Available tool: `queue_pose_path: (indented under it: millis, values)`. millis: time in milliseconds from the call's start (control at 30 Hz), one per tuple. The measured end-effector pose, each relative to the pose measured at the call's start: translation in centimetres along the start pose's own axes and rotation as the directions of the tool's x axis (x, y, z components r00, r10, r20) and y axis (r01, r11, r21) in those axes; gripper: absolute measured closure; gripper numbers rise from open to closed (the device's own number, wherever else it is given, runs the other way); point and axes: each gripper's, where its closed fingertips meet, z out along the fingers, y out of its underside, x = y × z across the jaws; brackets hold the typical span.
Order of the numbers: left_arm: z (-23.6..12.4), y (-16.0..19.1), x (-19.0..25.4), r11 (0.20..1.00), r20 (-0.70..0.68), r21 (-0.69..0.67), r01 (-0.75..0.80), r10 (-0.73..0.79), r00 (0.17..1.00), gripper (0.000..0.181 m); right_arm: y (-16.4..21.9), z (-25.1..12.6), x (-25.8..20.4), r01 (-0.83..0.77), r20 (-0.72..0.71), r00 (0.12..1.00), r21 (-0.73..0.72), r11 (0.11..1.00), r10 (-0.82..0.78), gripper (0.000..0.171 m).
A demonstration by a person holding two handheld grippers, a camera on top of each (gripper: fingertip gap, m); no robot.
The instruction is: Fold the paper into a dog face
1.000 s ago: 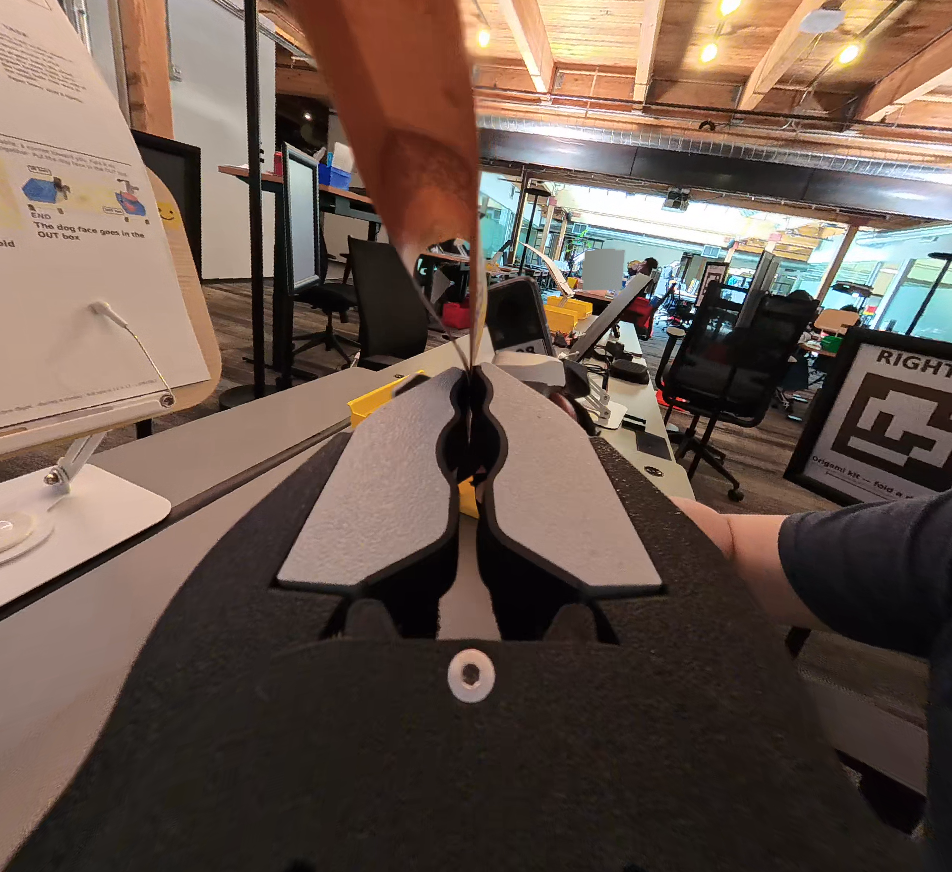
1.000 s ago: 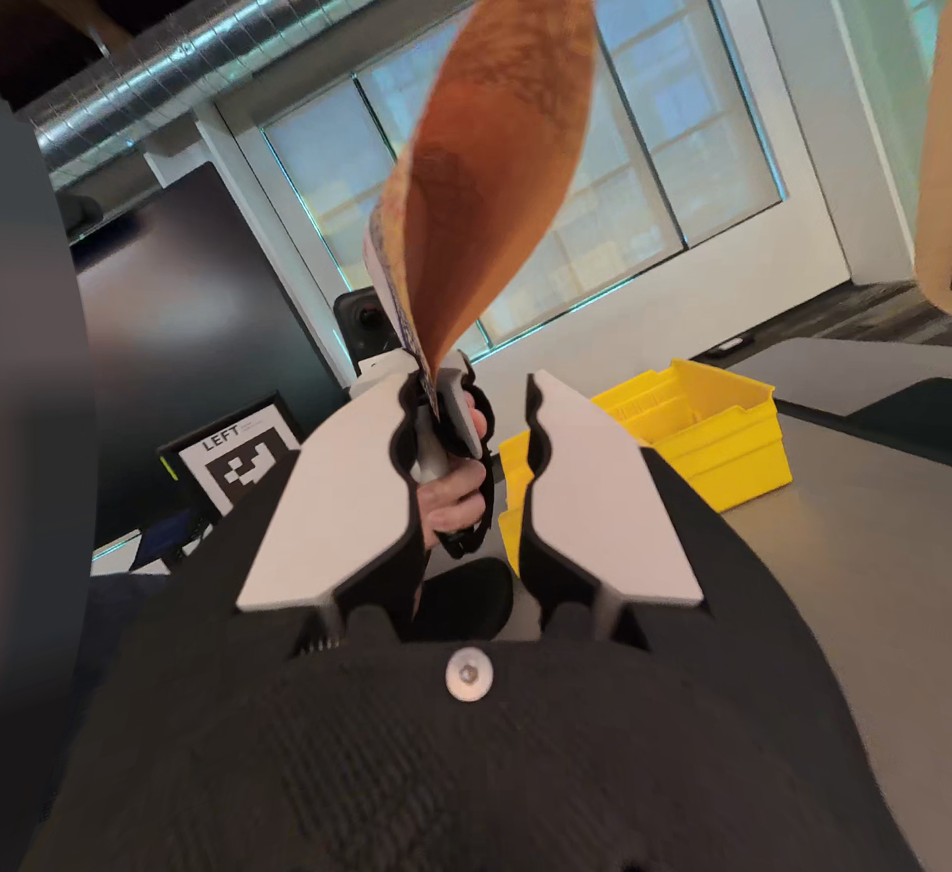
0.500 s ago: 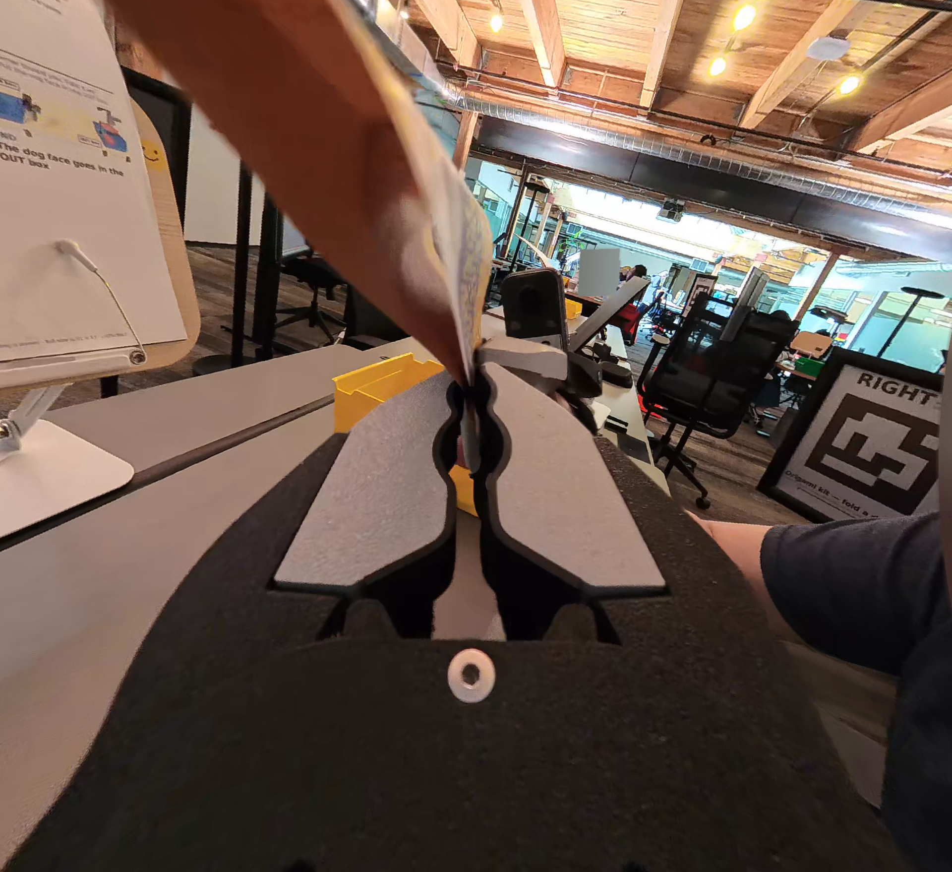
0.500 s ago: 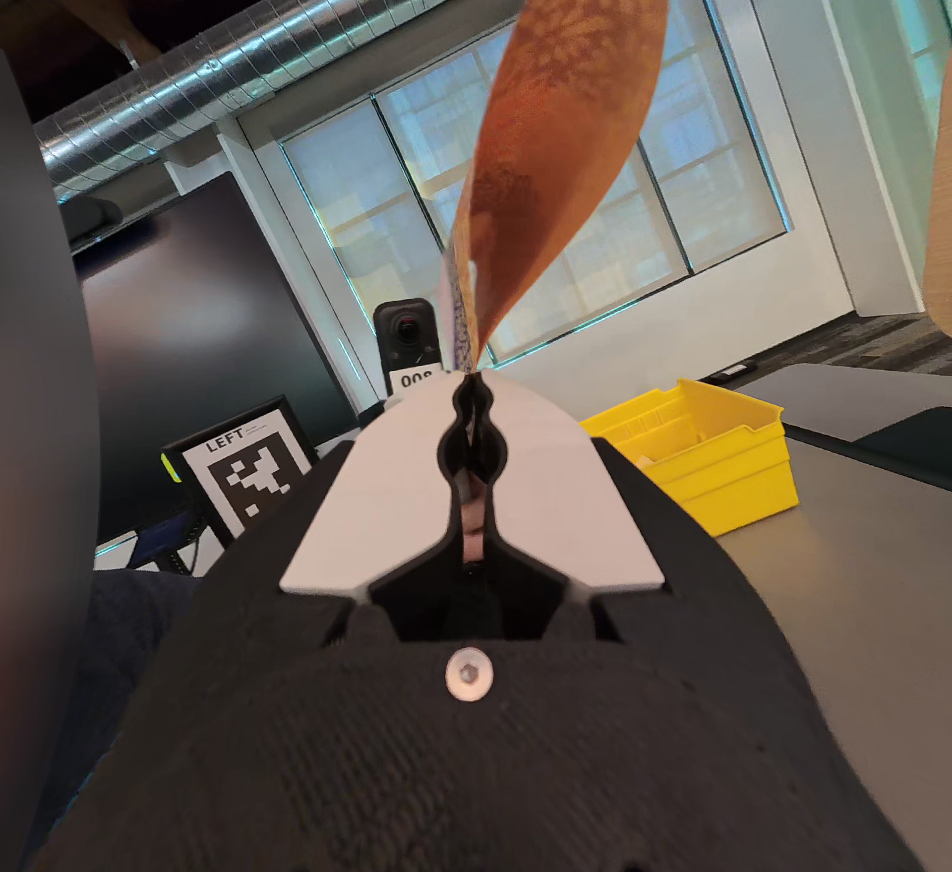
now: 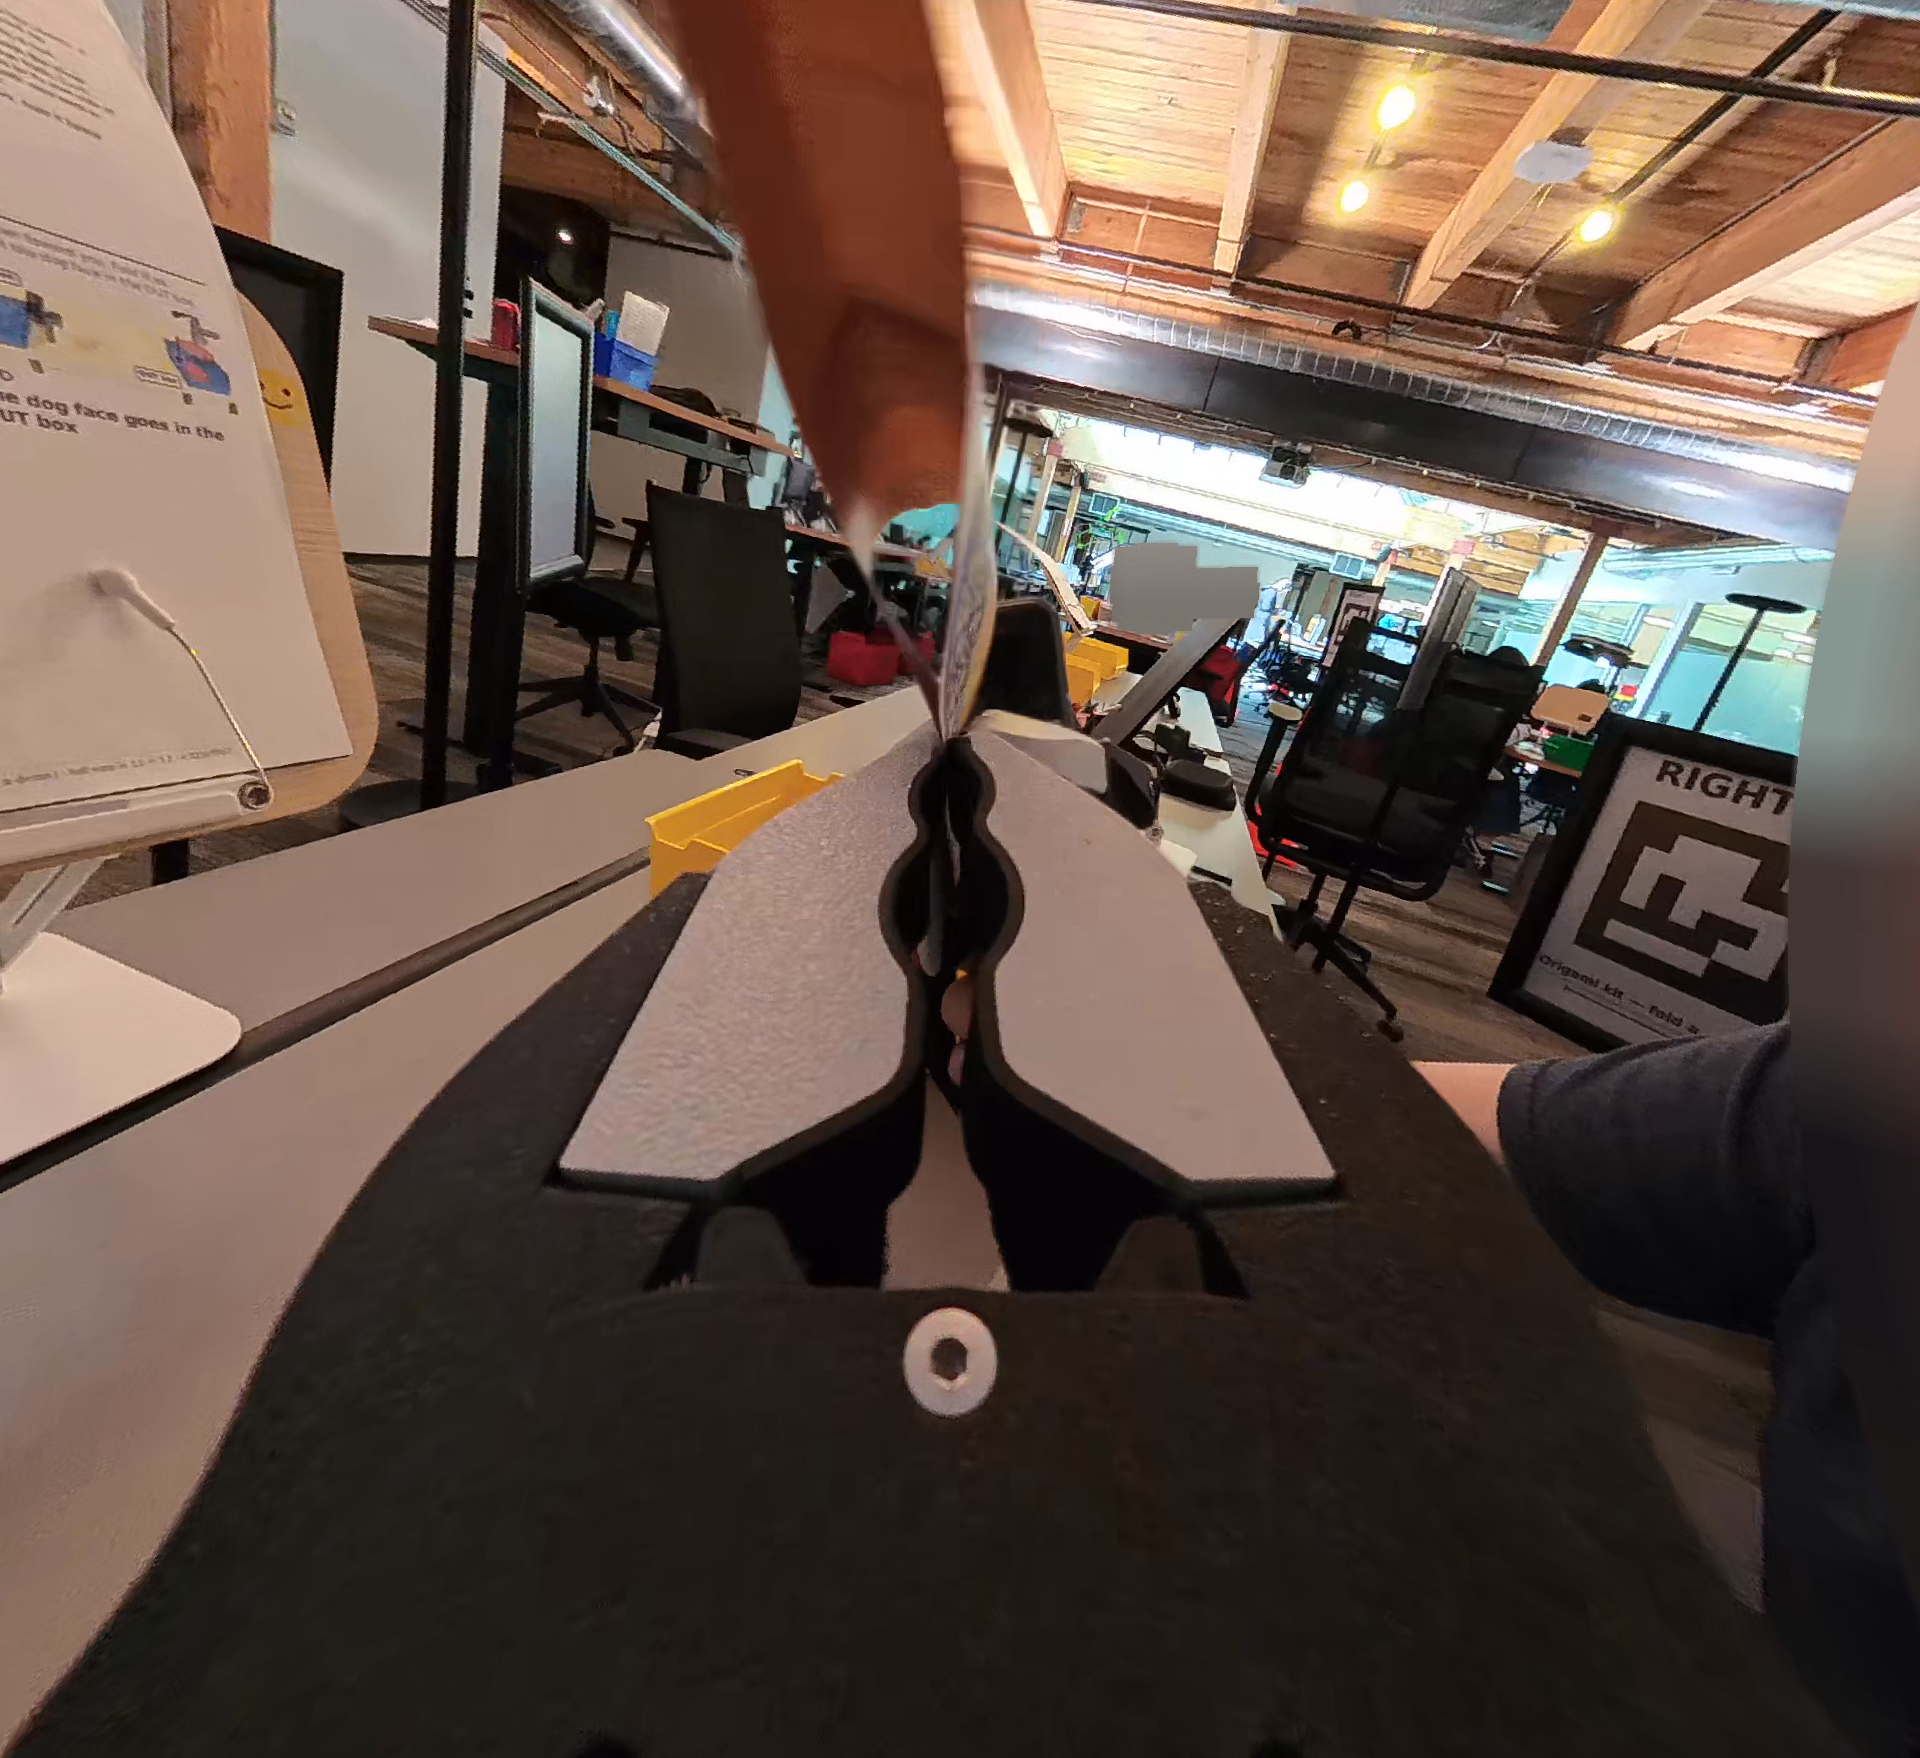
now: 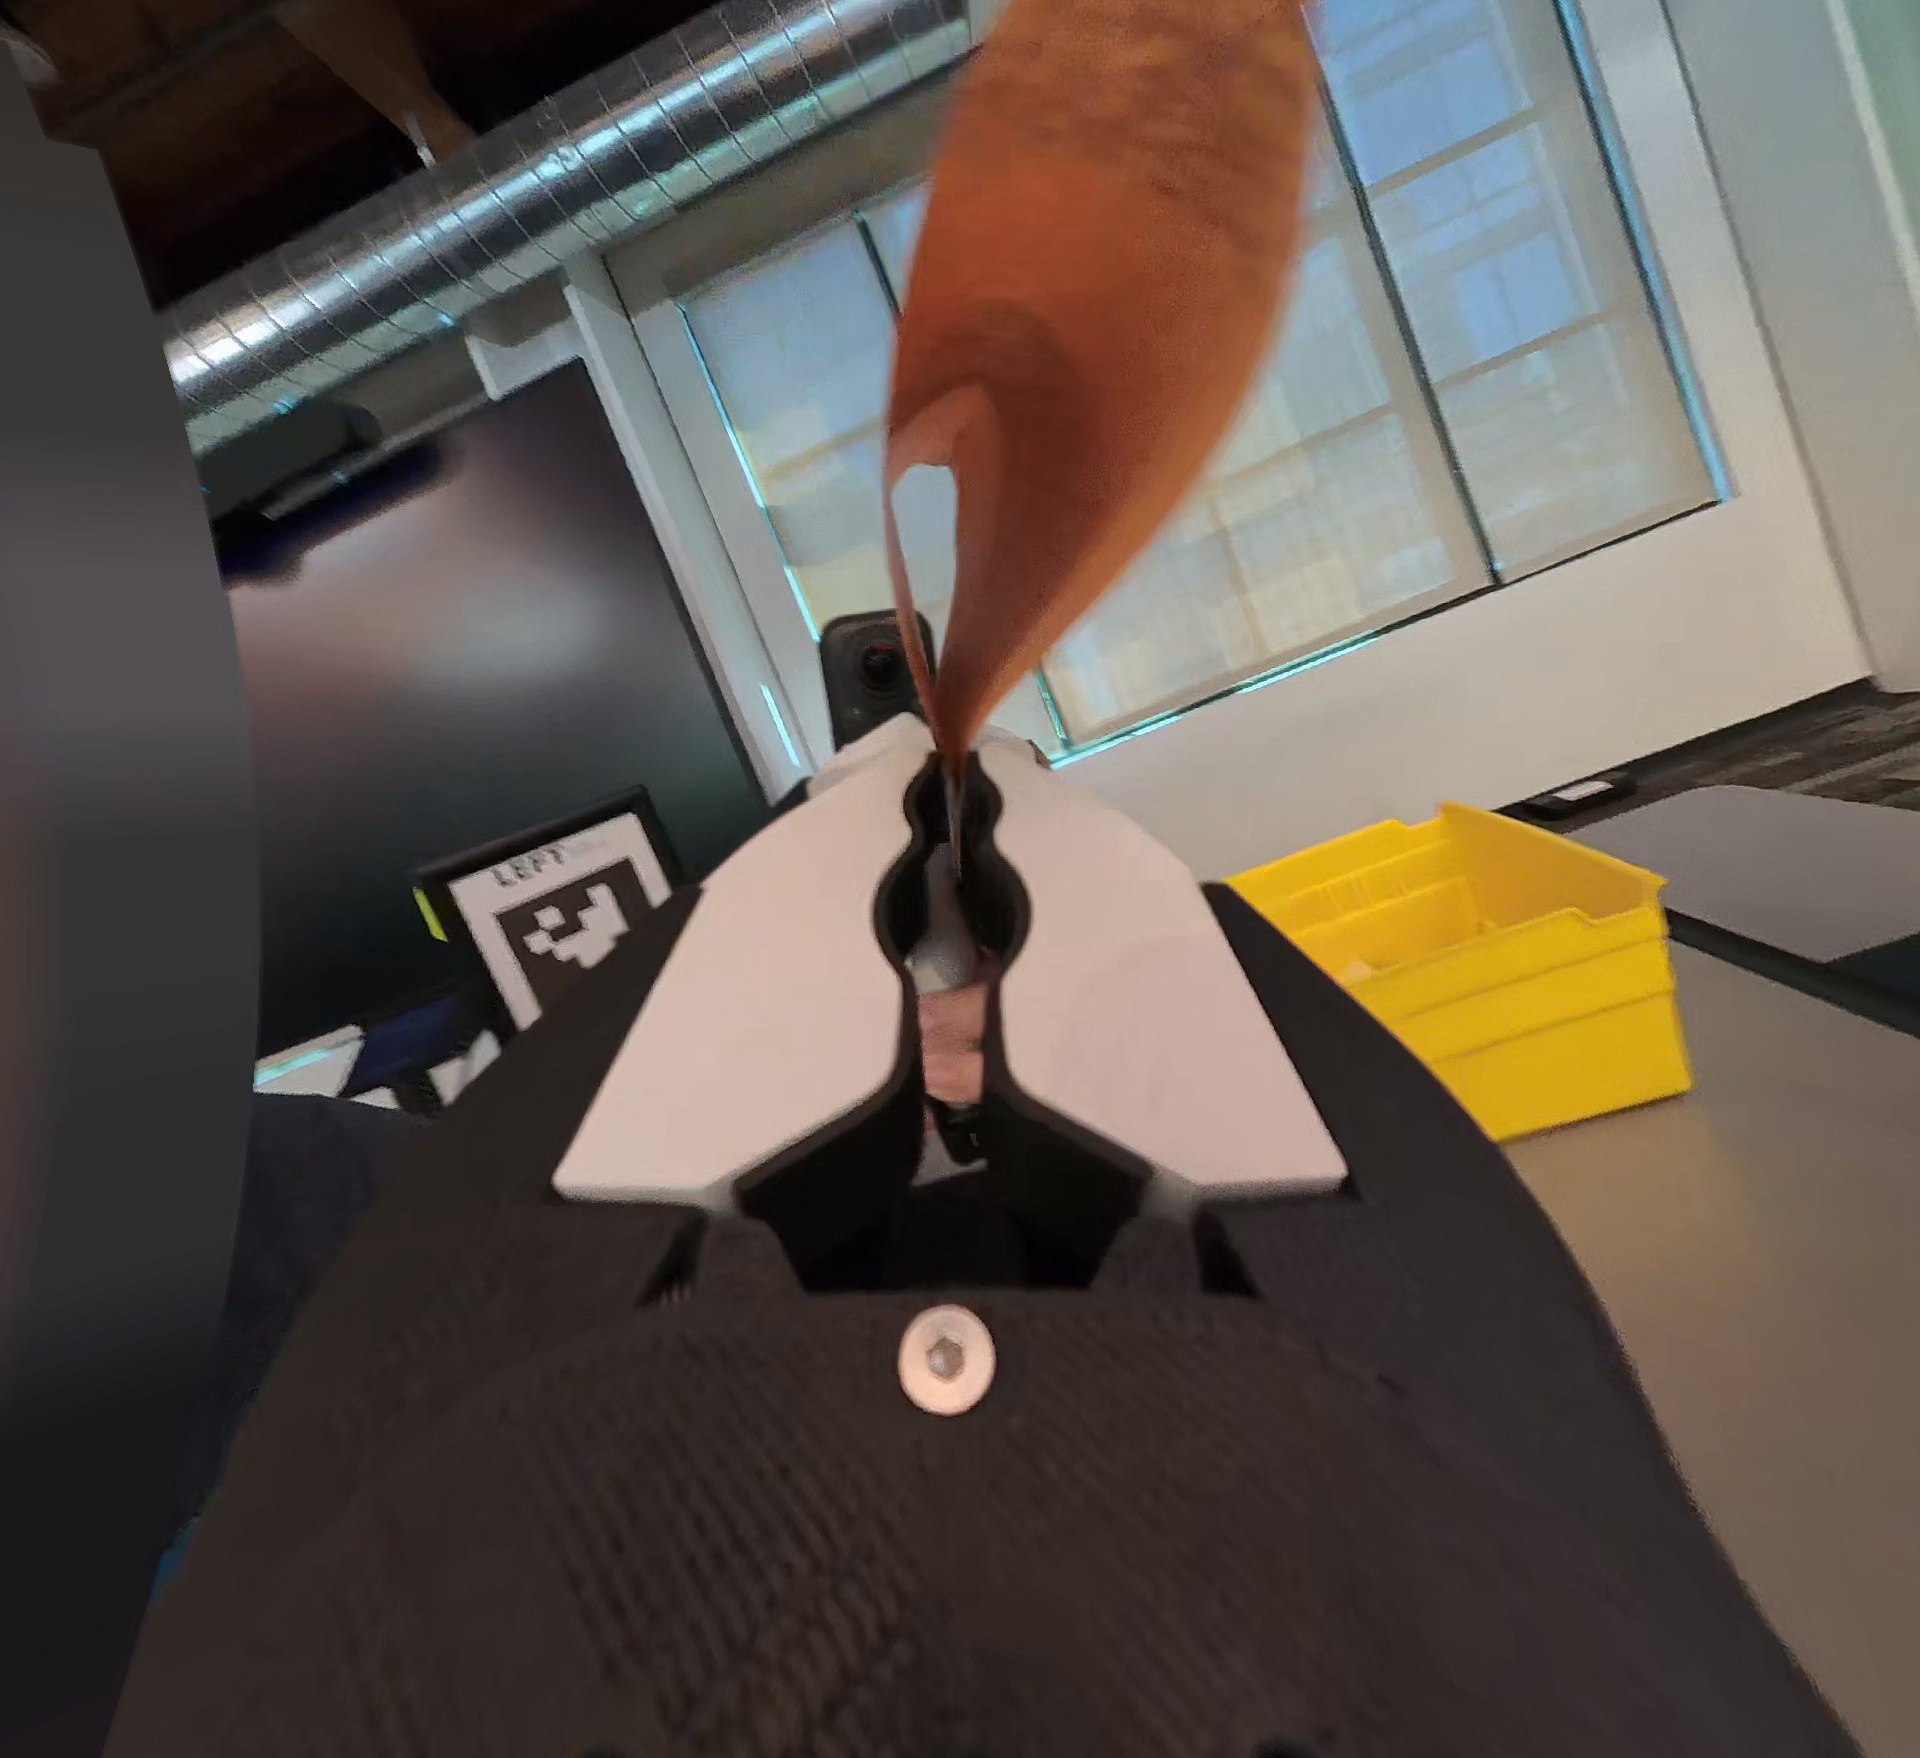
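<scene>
The orange-brown paper (image 5: 831, 181) is held up in the air above the grey table (image 5: 312, 887), folded over into a loop. My left gripper (image 5: 951, 747) is shut on its lower corner, and the sheet rises up and to the left from the tips. My right gripper (image 6: 954, 758) is shut on the same paper (image 6: 1101, 191), which bulges upward and shows a small open loop near the tips. The two grippers face each other, tips close together. The other gripper's camera shows just behind the tips in the right wrist view (image 6: 878, 669).
A yellow bin (image 6: 1475, 960) sits on the table (image 6: 1745, 1085); it also shows in the left wrist view (image 5: 727, 815). An instruction sheet on a stand (image 5: 125, 482) is at the left. Framed marker signs (image 5: 1662, 898) (image 6: 561, 908) stand at both sides. A sleeved arm (image 5: 1652, 1178) is at the right. The grippers are tip to tip, or close to it.
My right gripper was open beside the paper a second ago and has shut on it. The paper has swung and bent between both grippers, forming a loop.
</scene>
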Motion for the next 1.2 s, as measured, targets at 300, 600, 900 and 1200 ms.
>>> queue_pose_path:
  millis: [300,600,900,1200]
  values:
    - [0.4,0.7,0.0,0.996,0.063,-0.018,-0.088,0.089,0.994,0.181,1.0,0.5,0.6,0.035,-0.174,0.984,-0.051,0.998,-0.043,0.161]
    - [0.6,1.0,0.4,0.994,0.059,-0.029,-0.106,0.107,0.992,0.181,0.7,0.5,-0.1,-0.052,-0.100,0.994,-0.010,0.999,0.051,0.170]
    - [0.6,0.7,0.7,0.996,0.044,-0.014,-0.090,0.091,0.995,0.181,0.4,0.7,-0.7,-0.110,0.015,0.994,0.028,0.994,0.110,0.170]
    - [-0.1,-0.9,0.3,0.998,0.028,0.027,-0.056,0.055,0.998,0.162,0.1,0.9,-1.3,-0.164,0.111,0.981,0.032,0.986,0.160,0.170]
